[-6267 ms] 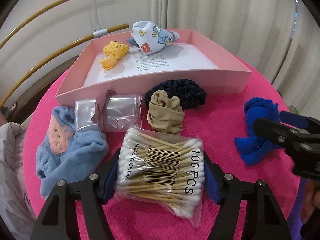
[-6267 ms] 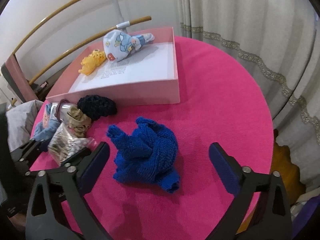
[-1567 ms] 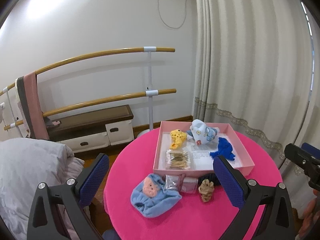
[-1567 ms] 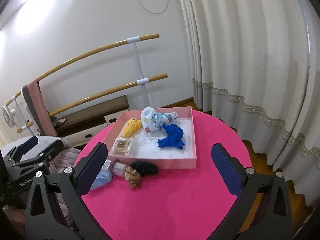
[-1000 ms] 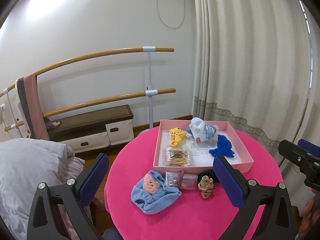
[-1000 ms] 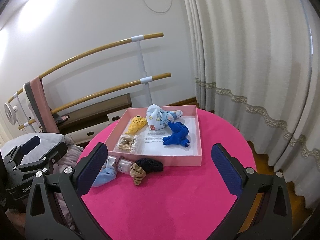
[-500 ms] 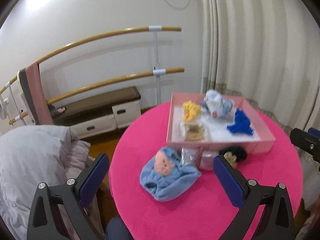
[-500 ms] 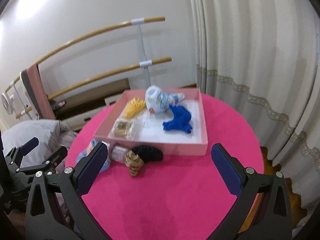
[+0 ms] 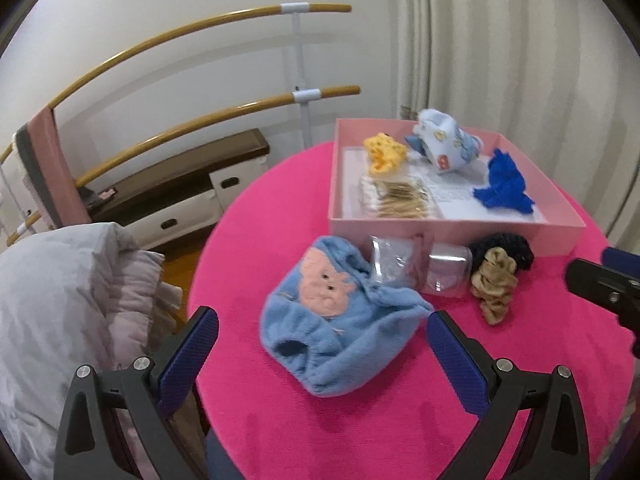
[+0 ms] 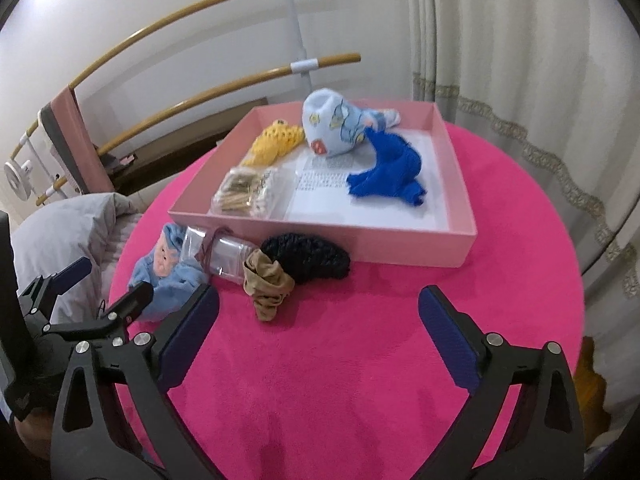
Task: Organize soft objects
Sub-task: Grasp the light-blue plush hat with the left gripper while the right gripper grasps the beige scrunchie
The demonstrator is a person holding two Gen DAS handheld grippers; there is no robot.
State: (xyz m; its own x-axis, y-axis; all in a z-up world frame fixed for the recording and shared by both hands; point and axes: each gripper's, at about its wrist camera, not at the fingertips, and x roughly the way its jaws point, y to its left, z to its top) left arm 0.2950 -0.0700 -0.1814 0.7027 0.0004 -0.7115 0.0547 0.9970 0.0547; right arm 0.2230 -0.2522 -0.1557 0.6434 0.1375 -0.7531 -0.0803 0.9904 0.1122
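A pink tray (image 9: 452, 228) (image 10: 466, 200) on the round pink table holds a yellow knit piece (image 9: 384, 154), a printed baby cloth (image 9: 448, 148), a blue cloth (image 9: 502, 188) (image 10: 390, 176) and a cotton swab packet (image 9: 394, 200) (image 10: 248, 194). In front of the tray lie a light blue cloth with a pink face (image 9: 340, 316) (image 10: 168, 272), a clear plastic bag (image 9: 416, 270), a tan cloth (image 9: 494, 284) (image 10: 266, 284) and a black knit piece (image 9: 504, 248) (image 10: 308, 258). My left gripper (image 9: 322, 356) is open just before the light blue cloth. My right gripper (image 10: 318, 332) is open above the table, near the tan cloth.
Wooden wall rails (image 9: 200, 40) and a low bench (image 9: 180, 184) stand behind the table. A grey quilt (image 9: 60, 300) lies to the left, curtains (image 10: 520, 40) to the right. The table's left edge (image 9: 200, 272) is close to the light blue cloth.
Both grippers have moved down and closer to the table; the objects appear larger. The swab packet and blue cloth, earlier on the table, lie in the tray.
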